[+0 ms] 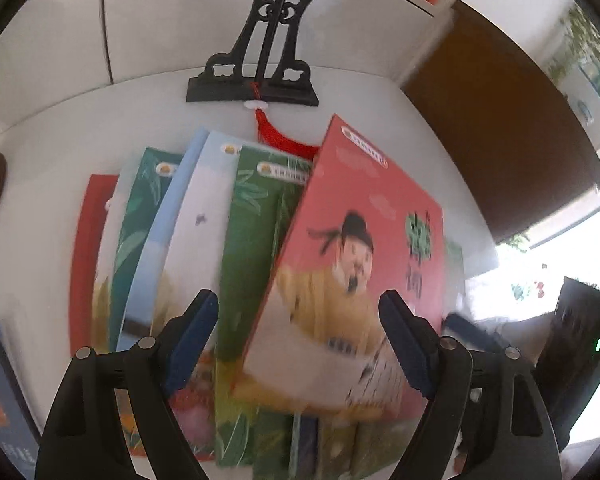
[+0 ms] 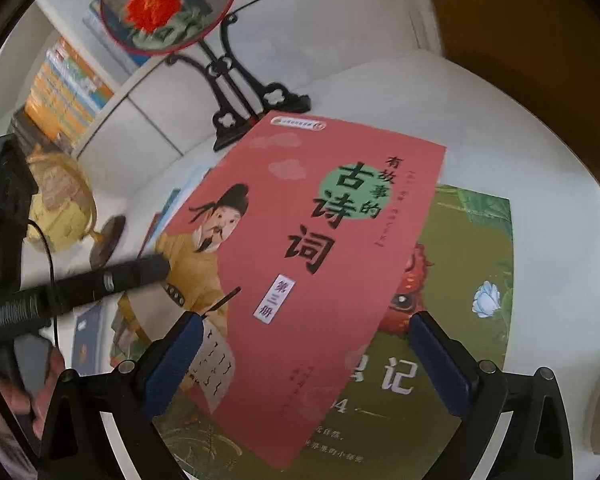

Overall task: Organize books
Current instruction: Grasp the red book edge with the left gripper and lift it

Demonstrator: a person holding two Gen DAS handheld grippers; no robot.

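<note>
L wrist view: left gripper (image 1: 298, 340) spread wide, nothing between the jaws, hovering over a fanned row of thin picture books (image 1: 188, 248) on the white table (image 1: 420, 128); a red poetry book (image 1: 360, 264) sits tilted on top of the fan, blurred. Behind, a black fan stand (image 1: 256, 80) w/ red tassel (image 1: 278, 136). Books look light, floppy paperbacks w/ glossy covers, prob slippery; best pinched at a free edge or corner, not flat on the cover. R wrist view: right gripper (image 2: 304, 354) also spread, gripping nothing, red poetry book (image 2: 300, 264) lying askew over a green book (image 2: 460, 320). Red cover reads 有故事的古诗词, label 第三册. Green cover shows 记 and a 4, rest hidden. Globe (image 2: 60, 200) at left.
</note>
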